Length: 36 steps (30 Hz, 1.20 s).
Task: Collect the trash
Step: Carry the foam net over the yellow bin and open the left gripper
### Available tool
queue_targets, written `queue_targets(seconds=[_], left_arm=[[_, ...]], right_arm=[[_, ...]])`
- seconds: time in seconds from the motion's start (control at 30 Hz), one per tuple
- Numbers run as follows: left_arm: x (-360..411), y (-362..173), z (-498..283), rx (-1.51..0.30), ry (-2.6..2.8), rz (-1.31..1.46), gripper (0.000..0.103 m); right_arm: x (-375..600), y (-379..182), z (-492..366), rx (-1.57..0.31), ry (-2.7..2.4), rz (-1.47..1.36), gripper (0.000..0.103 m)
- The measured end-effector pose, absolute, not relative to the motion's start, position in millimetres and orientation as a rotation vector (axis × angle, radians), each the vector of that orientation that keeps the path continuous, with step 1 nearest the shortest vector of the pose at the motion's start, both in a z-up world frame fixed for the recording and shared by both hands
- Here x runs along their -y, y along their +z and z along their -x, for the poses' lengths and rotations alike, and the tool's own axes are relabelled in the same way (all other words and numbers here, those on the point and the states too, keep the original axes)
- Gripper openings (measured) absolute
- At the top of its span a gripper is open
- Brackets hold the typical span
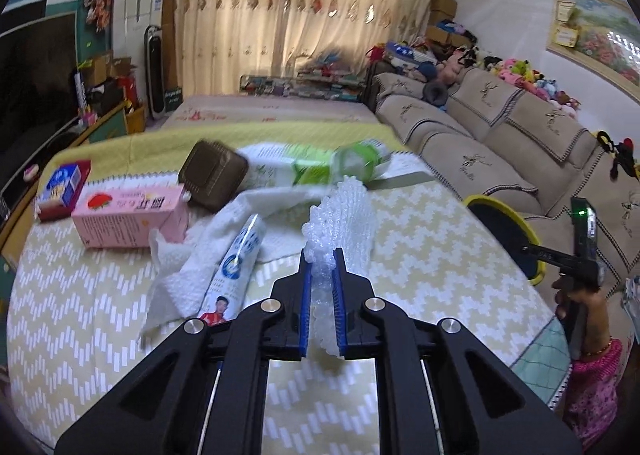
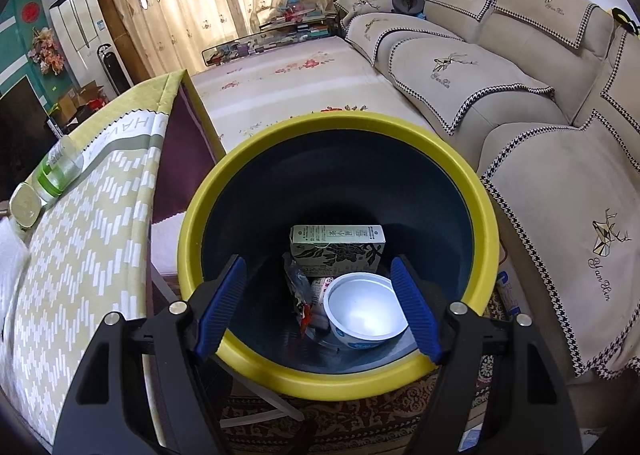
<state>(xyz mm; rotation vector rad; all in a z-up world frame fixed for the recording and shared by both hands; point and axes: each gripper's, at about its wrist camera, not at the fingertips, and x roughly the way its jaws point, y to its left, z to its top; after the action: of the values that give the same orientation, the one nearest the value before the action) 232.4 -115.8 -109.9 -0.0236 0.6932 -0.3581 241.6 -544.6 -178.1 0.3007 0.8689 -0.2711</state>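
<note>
**Blue pads pinch bubble wrap over the table**

Pressed nearly together, the left gripper (image 1: 321, 267) clamps a strip of bubble wrap (image 1: 340, 215) that trails out above the patterned tablecloth (image 1: 432, 255). Beyond it lie a white tube (image 1: 236, 259), a paper towel (image 1: 188, 271) and a pink carton (image 1: 132, 217). Over the yellow-rimmed bin (image 2: 192, 215) the right gripper (image 2: 320, 283) hangs spread wide and empty — a white bowl (image 2: 366, 315) and a green box (image 2: 338, 245) sit inside.

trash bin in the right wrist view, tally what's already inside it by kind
Inside the yellow-rimmed bin:
cartons: 1, the green patterned box
bowls: 1, the white bowl
wrappers: 1, the crinkled wrapper
partly hidden items under the bowl: 1, kind unclear
Total: 4
</note>
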Motion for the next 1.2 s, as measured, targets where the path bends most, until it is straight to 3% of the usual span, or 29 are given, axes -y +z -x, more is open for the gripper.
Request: queue_targets(seconds=[0.33,0.6,1.2], left_arm=[[150.7,-60.7,-199.9,-0.604,-0.456,-0.035,0.01],[206.5,-52.2,-215.1,-0.612,-0.564,-0.053,0.01],[448.7,-96.6,-264.4,-0.74,-0.824,-0.274,0.011]], right_arm=[[542.1,-159.8,-207.8,-0.815,-0.272,-0.317,0.071],[550.4,-139.9,-174.9,-0.759,-0.307,-0.309,0.072],[602.4,-142.7,-124.6,-0.737,-0.413,-0.372,0.073]])
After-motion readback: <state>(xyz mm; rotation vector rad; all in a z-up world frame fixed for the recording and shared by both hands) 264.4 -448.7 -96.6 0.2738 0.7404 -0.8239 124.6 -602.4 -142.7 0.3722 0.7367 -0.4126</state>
